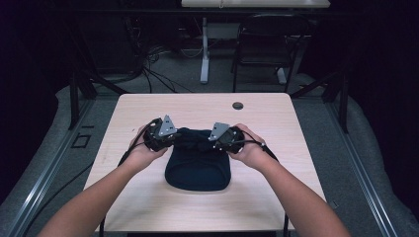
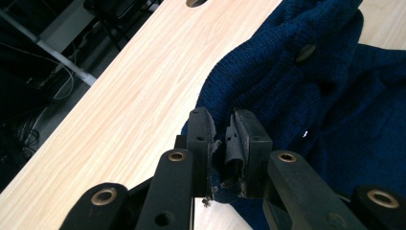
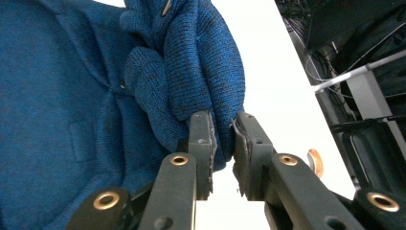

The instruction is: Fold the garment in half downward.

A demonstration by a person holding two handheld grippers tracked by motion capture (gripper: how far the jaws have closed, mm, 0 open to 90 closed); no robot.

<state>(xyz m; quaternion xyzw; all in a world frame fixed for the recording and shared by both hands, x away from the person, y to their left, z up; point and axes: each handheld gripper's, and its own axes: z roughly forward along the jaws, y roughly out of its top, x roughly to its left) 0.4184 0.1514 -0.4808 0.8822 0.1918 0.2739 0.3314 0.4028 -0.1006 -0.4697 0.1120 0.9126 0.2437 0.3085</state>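
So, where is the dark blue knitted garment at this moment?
In the high view the dark blue knitted garment lies in the middle of the wooden table, its far edge bunched between the left gripper and right gripper, nearer than the round cable hole.

left gripper (image 1: pixel 174 138), right gripper (image 1: pixel 211 140) — jaws pinched, facing inward

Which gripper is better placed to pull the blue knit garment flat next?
Probably the right gripper: its jaws already pinch a thick fold of the blue knit garment. The left gripper grips only a thin edge.
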